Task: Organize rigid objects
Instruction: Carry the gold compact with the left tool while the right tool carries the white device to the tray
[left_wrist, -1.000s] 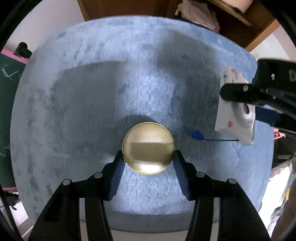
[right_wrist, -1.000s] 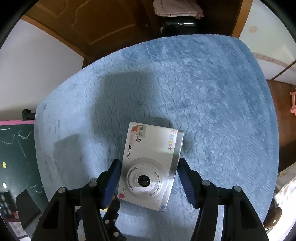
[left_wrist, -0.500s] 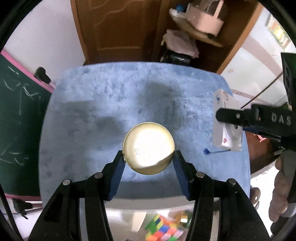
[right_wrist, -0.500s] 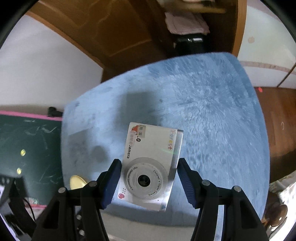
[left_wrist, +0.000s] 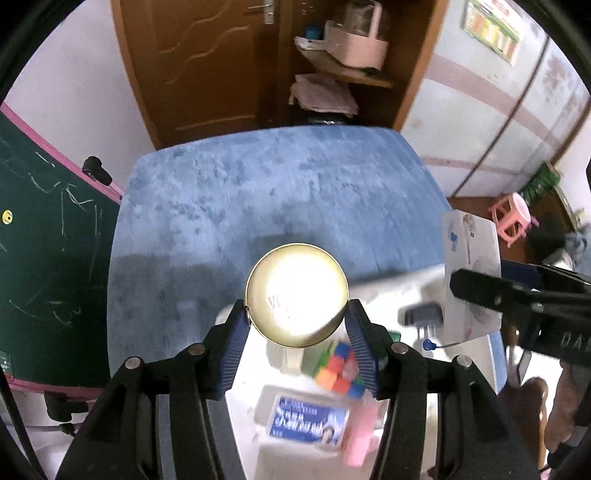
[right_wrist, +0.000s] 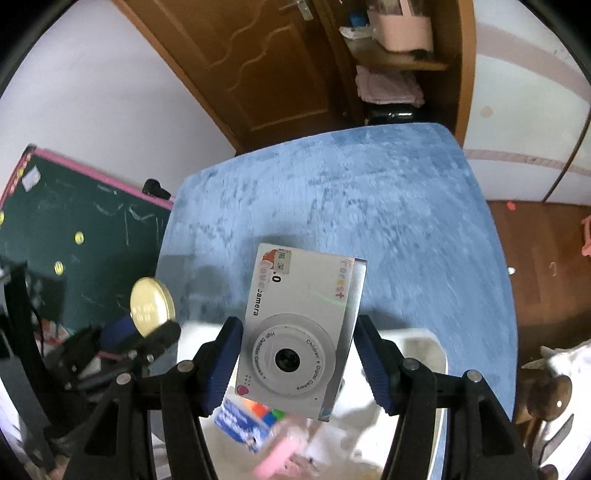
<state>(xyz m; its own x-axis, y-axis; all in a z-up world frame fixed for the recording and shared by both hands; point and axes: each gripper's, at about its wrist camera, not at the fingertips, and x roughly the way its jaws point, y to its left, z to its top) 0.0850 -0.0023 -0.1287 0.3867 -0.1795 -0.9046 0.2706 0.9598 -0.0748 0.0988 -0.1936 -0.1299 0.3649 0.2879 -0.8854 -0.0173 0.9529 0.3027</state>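
My left gripper (left_wrist: 297, 325) is shut on a round gold tin (left_wrist: 297, 293) and holds it in the air above the near edge of the blue fluffy mat (left_wrist: 266, 192). My right gripper (right_wrist: 297, 354) is shut on a white children's digital camera (right_wrist: 295, 328), also lifted. In the left wrist view the camera (left_wrist: 471, 273) hangs to the right with its blue-tipped strap. In the right wrist view the tin (right_wrist: 151, 306) shows at the left. Below both grippers is a white bin (left_wrist: 373, 406) holding a colourful cube (left_wrist: 338, 367), a blue-labelled packet (left_wrist: 308, 424) and a pink item (left_wrist: 360, 430).
A green chalkboard with a pink frame (left_wrist: 44, 243) stands left of the mat. A brown door (left_wrist: 207, 66) and a shelf with a pink basket (left_wrist: 356, 46) are behind. A pink stool (left_wrist: 511, 218) is on the floor at the right.
Both grippers have risen and pulled back from the mat with the tin and the camera. The white bin with the cube and packet has come into view below them.
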